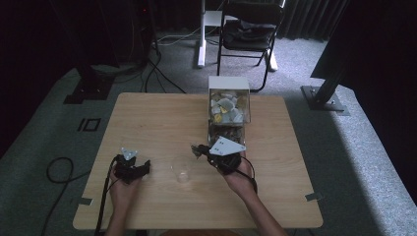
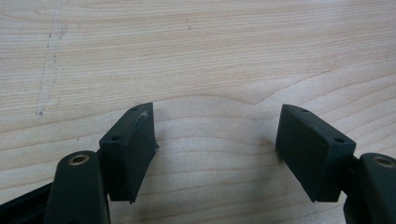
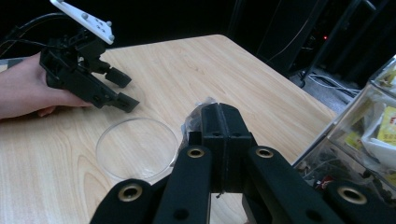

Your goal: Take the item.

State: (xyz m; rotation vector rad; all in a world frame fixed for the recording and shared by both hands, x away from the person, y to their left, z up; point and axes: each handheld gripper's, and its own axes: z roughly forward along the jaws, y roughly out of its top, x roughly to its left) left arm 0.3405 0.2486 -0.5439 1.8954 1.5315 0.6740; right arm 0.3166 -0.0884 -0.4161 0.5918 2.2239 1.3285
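Wooden table (image 1: 162,118) bears a clear, round, upright cup (image 1: 181,169).

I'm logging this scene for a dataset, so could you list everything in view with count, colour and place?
table: one, light wood, centre of the high view
clear cup: one, transparent, on the table between the two grippers
clear box: one, transparent with a white back, far side of the table, holding pale and yellow packets
dark packet: one, dark, pinched at the right gripper's tips
folding chair: one, black, on the floor beyond the table
cables: several, black, on the grey carpet
left gripper: one, black, jaws apart, low over bare wood
right gripper: one, black, jaws closed on the packet
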